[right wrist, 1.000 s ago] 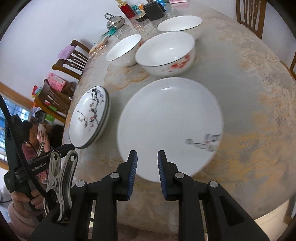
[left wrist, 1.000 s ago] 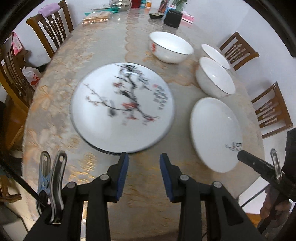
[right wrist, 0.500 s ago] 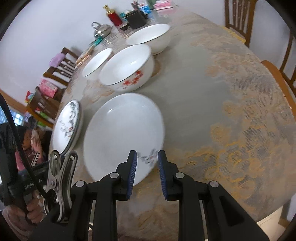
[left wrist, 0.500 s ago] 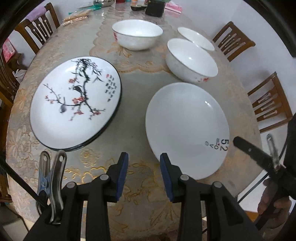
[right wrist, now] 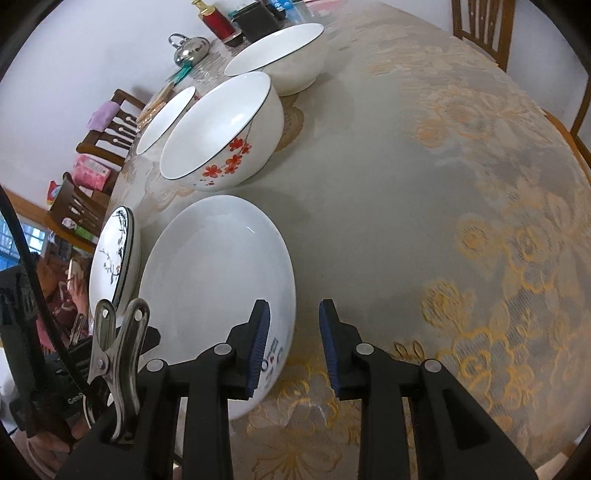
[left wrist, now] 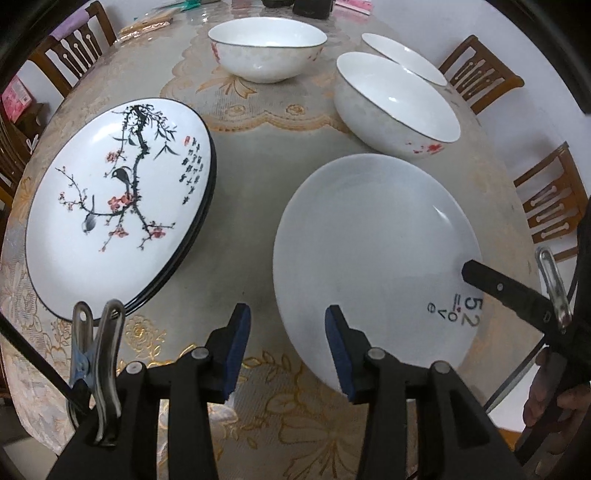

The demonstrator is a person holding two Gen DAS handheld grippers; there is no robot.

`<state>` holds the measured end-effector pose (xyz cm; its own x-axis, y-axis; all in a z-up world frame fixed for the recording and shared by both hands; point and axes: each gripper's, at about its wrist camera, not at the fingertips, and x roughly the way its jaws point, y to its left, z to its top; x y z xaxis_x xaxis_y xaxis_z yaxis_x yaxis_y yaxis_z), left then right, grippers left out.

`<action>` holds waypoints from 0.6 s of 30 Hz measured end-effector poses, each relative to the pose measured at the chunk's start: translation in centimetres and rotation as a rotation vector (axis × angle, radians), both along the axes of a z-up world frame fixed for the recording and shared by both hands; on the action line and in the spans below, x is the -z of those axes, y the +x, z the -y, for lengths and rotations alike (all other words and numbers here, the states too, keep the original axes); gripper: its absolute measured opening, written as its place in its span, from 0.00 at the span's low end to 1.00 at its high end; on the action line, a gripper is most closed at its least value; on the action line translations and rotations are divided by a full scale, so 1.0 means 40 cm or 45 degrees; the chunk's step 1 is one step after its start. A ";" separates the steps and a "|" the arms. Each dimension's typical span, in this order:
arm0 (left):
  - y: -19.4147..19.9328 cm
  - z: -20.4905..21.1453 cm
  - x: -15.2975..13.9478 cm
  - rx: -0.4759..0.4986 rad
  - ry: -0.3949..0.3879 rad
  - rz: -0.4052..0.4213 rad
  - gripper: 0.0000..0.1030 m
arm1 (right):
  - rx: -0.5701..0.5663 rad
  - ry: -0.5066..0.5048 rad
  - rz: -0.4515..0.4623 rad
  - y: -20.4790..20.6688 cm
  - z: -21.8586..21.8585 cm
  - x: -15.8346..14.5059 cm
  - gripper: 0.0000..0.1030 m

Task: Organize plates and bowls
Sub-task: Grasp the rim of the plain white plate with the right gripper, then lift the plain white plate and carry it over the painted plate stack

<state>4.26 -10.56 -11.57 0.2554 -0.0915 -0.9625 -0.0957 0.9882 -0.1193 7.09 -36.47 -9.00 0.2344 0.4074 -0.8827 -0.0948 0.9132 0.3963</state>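
A plain white plate (left wrist: pixel 373 254) with small black lettering lies near the table's front edge; it also shows in the right wrist view (right wrist: pixel 218 280). A stack of painted plates with a plum-branch design (left wrist: pixel 118 195) lies to its left. Two white bowls with red flowers (left wrist: pixel 395 107) (left wrist: pixel 266 53) and a smaller white dish (left wrist: pixel 402 57) stand behind. My left gripper (left wrist: pixel 284 339) is open at the white plate's near-left rim. My right gripper (right wrist: pixel 291 343) is open, its left finger over the plate's right rim.
The table (right wrist: pixel 443 184) carries a lace-patterned cloth. Wooden chairs (left wrist: pixel 476 74) stand around it. A kettle (right wrist: pixel 190 50), a red bottle (right wrist: pixel 218 22) and dark boxes stand at the far end. The right side of the table is bare cloth.
Both grippers have moved in closer to the white plate. The left one has shifted right, away from the painted plates. The right gripper's jaws have opened wider.
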 end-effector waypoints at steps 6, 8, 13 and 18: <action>0.024 0.015 0.025 0.003 -0.009 -0.015 0.42 | -0.033 0.022 -0.012 0.015 -0.022 0.018 0.28; 0.034 0.020 0.032 0.012 -0.022 -0.006 0.42 | -0.046 0.023 -0.005 0.015 -0.030 0.019 0.28; 0.040 0.041 0.034 0.032 -0.019 0.012 0.45 | -0.113 -0.039 0.050 0.003 -0.058 0.016 0.26; 0.037 0.037 0.034 0.048 -0.024 0.012 0.40 | -0.082 -0.044 0.048 -0.009 -0.046 0.017 0.17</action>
